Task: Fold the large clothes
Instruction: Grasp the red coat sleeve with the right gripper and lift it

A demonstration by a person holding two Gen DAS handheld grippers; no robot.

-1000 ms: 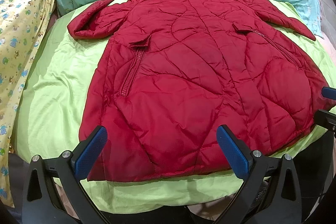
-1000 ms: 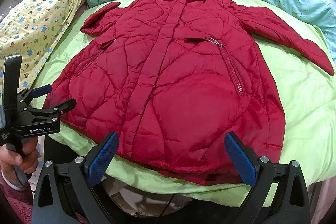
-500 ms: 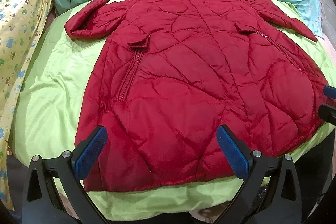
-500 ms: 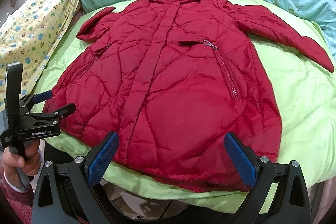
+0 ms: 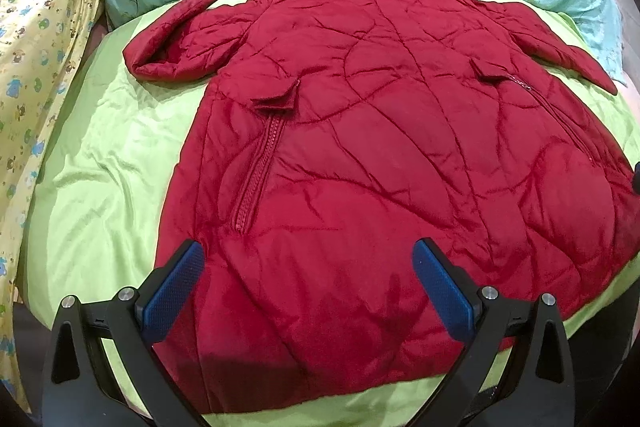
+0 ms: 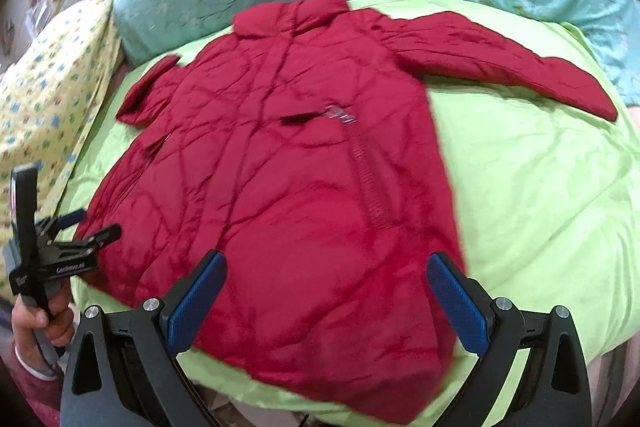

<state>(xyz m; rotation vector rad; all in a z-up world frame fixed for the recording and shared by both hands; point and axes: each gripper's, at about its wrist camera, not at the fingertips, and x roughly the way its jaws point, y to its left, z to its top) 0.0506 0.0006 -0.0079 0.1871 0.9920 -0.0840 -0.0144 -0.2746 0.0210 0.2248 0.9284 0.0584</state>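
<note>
left gripper (image 5: 306, 275) and right gripper (image 6: 326, 289): black frames, silver screws, blue textured pads (image 6: 196, 303); white lettering on the left's side. dark red sleeve (image 6: 28, 387), white cuff.

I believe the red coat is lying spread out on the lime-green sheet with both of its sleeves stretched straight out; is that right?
Not quite. The red coat does lie spread on the lime-green sheet, but only one sleeve is stretched out; the other sleeve is folded back on itself, as the left wrist view shows.
</note>
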